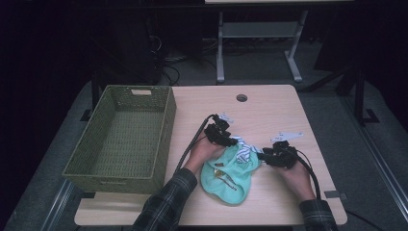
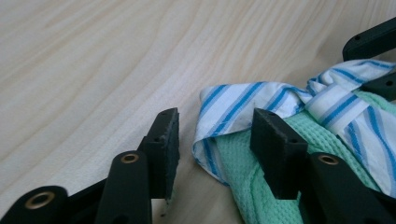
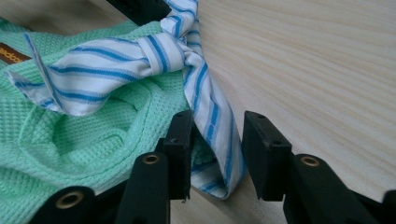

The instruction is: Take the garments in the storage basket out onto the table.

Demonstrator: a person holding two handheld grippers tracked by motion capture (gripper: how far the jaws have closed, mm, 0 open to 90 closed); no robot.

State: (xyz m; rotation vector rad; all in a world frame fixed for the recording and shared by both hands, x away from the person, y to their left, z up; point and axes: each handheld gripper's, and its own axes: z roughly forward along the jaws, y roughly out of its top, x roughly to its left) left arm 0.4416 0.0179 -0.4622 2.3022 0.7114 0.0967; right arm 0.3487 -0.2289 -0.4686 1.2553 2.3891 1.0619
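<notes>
A mint-green waffle-knit garment (image 1: 231,175) lies bunched on the wooden table (image 1: 269,110), with a blue-and-white striped tie (image 1: 244,149) knotted at its far edge. My left gripper (image 1: 234,141) comes at the tie from the left, my right gripper (image 1: 262,156) from the right. In the left gripper view, the left gripper (image 2: 217,137) is open around a looped end of the striped tie (image 2: 238,100), its pads clear of the cloth. In the right gripper view, the right gripper (image 3: 219,140) straddles the other tail of the tie (image 3: 215,116), with a gap still showing at one pad.
A green woven basket (image 1: 166,130) stands at the table's left side, beside my left forearm. A round cable hole (image 1: 241,97) sits near the far edge. Black cables trail from both grippers. A desk frame stands on the floor beyond the table.
</notes>
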